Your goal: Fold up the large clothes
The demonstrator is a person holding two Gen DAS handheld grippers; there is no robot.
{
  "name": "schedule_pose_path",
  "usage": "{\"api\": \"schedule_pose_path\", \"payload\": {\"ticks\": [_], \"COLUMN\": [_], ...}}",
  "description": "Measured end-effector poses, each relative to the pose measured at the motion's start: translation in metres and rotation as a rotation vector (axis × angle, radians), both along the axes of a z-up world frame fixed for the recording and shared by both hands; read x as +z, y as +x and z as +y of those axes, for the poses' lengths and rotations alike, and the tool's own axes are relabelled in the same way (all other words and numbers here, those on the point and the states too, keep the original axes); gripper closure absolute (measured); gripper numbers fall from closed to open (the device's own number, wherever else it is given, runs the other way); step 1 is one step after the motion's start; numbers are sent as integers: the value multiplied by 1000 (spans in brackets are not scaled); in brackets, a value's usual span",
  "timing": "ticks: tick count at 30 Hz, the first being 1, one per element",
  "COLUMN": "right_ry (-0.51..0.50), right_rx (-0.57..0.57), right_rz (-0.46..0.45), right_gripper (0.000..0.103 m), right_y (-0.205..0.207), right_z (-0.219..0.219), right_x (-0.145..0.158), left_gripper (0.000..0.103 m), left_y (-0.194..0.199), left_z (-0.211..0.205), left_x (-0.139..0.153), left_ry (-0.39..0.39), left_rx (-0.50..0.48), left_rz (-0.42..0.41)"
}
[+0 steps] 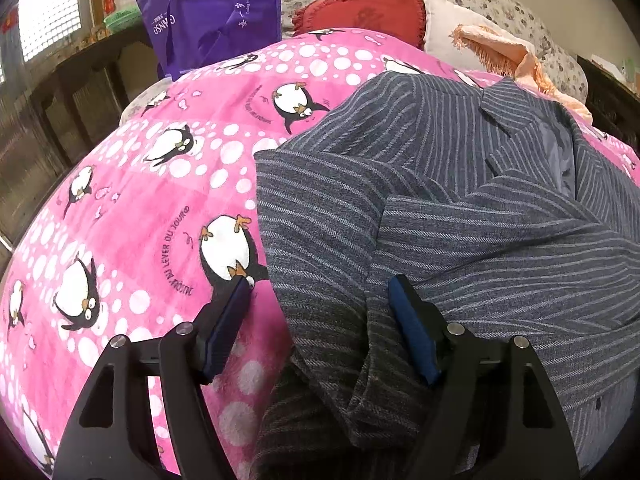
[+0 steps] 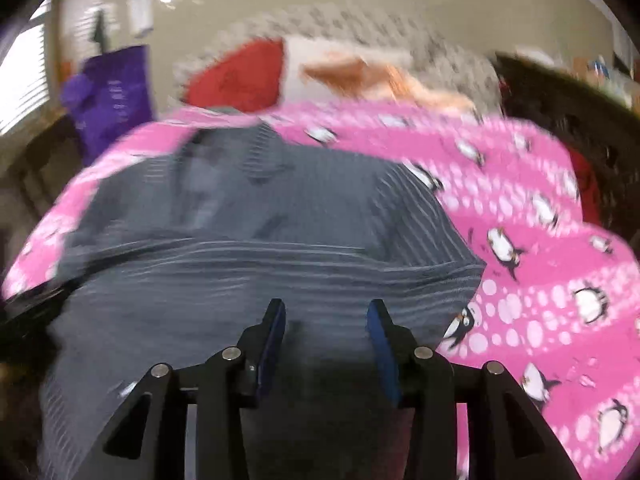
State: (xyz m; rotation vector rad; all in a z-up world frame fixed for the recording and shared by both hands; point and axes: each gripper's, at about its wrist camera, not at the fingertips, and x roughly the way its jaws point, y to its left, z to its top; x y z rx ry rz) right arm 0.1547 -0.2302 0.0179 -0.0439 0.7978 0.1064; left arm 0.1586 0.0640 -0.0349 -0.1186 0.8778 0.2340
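Fingers of left gripper (image 1: 320, 284) spread wide over striped jacket (image 1: 460, 220); right gripper (image 2: 326, 308) part-open above it.

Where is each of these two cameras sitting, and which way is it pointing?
Left wrist: rides on the left gripper, looking forward along its open fingers over the jacket's left edge and the pink blanket; only the gripper shows.
Right wrist: rides on the right gripper, looking forward along its open fingers over the jacket's lower right part; the picture is blurred; only the gripper shows.
Shared: jacket, blanket, red pillow and purple bag at the far end.
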Motion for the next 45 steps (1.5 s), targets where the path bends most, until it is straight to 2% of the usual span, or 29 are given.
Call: {"api": "schedule_pose_path", "payload": {"ticks": [2, 4, 5, 6, 8, 12, 14, 16, 18, 20, 21, 23, 25, 27, 28, 32, 37, 42, 45], "right_ry": [-25, -68, -57, 0, 51, 14, 49, 63, 36, 94, 111, 106, 100, 65, 44, 7, 39, 65, 108], "right_rx": [52, 85, 85, 71, 71, 30, 61, 80, 93, 60, 51, 55, 70, 113, 137, 193, 162, 101, 61], "right_rz": [-2, 71, 115, 75, 95, 85, 87, 123, 233, 211, 233, 249, 287, 315, 313, 287, 238, 164, 142], "right_gripper": [44, 42, 41, 39, 39, 40, 40, 34, 26, 25, 25, 25, 24, 19, 17, 14, 16, 16, 16], "right_y": [-23, -34, -36, -41, -38, -64, -84, -108, -123, -139, -145, -154, -164, -174, -181, -206, -224, -251, -259], "right_z": [17, 29, 28, 19, 11, 16, 17, 18, 22, 9, 4, -1, -4, -2, 1, -2, -22, -57, -76], "right_x": [-3, -31, -52, -53, -49, -27, -21, -24, -46, -50, -49, -42, -38, -40, -40, -42, -27, -9, -9], "left_gripper": [29, 29, 29, 29, 29, 29, 29, 29, 29, 28, 28, 25, 25, 25, 25, 25, 25, 25, 25], "left_y": [0, 0, 0, 0, 0, 0, 0, 0, 0, 0, 1, 1, -2, -19, -31, -95, -167, -217, -234], "left_z": [1, 1, 1, 2, 1, 2, 2, 2, 2, 2, 3, 7, 15, 28, 34, 47, 41, 40, 36], "left_x": [0, 0, 0, 0, 0, 0, 0, 0, 0, 0, 0, 1, 9, 27, 36, 58, 39, 12, 5], "left_ry": [-3, -3, -4, -6, -8, -11, -10, -11, -11, -13, -20, -57, -105, -170, -178, -94, -101, -146, -99], "left_rx": [0, 0, -1, -1, -1, -1, -1, -1, -1, -2, -6, -20, -78, -111, -121, -163, -265, -279, -289], "left_rz": [0, 0, -1, -1, -1, -1, -1, -1, -1, 0, 2, 7, 40, 21, 5, 13, 74, 123, 84]}}
